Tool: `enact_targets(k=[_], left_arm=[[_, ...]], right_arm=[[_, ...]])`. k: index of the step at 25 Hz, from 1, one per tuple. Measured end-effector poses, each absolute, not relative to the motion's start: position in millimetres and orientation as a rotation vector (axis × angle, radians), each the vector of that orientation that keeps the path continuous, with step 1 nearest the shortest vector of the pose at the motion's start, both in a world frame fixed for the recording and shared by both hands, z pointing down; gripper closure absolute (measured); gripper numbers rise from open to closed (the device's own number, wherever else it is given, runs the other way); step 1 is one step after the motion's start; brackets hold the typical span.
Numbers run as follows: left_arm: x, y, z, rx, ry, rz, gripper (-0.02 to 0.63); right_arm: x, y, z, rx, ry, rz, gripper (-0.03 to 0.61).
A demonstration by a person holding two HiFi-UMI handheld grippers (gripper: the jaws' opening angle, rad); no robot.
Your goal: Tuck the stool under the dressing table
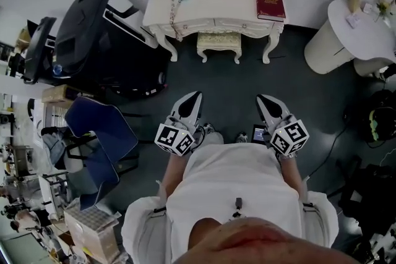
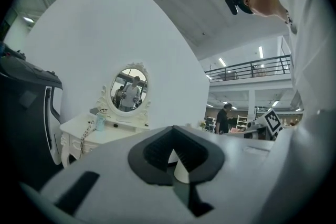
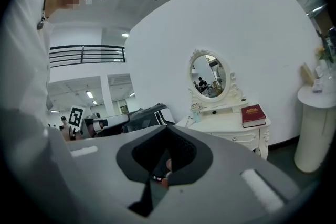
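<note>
The cream dressing table (image 1: 210, 6) stands against the far wall, with an oval mirror (image 2: 129, 87) on it. The matching cream stool (image 1: 218, 42) sits between the table's front legs. My left gripper (image 1: 197, 97) and right gripper (image 1: 261, 99) hang side by side over the dark floor, well short of the stool, pointing toward it. Both are shut with nothing between the jaws. In the left gripper view the table (image 2: 89, 131) shows at left; in the right gripper view the table (image 3: 231, 126) shows at right. The gripper bodies hide the stool in both gripper views.
A red book (image 1: 270, 2) lies on the table's right end. A round white pedestal table (image 1: 349, 34) stands to the right. A large black machine (image 1: 93, 40) stands left of the dressing table, and a blue chair (image 1: 102, 133) nearer me. Cables and gear lie at the right edge.
</note>
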State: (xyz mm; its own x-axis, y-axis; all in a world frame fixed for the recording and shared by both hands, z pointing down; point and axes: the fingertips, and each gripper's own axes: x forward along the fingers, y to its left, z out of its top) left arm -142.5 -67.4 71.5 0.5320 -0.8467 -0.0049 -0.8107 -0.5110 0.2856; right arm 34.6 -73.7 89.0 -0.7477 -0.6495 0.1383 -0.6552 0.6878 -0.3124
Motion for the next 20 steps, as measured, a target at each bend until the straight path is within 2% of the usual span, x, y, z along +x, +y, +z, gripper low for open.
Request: enact_targets(k=[6, 15, 20], left_arm=[[-171.6, -63.8, 69.4, 2.647, -1.266, -0.24, 0.607], [-271.4, -46.7, 87.3, 2.669, -1.113, -0.185, 0.607], [-308.6, -30.4, 107.4, 2.566, -1.123, -0.237, 0.607]], right_arm=[[-2.9, -52.6, 89.2, 1.294, -2.828, 0.591, 0.572], [-111.7, -47.0, 87.9, 1.483, -2.786, 0.619, 0.572], [-146.6, -29.5, 92.5, 1.499, -2.753, 0.609, 0.572]])
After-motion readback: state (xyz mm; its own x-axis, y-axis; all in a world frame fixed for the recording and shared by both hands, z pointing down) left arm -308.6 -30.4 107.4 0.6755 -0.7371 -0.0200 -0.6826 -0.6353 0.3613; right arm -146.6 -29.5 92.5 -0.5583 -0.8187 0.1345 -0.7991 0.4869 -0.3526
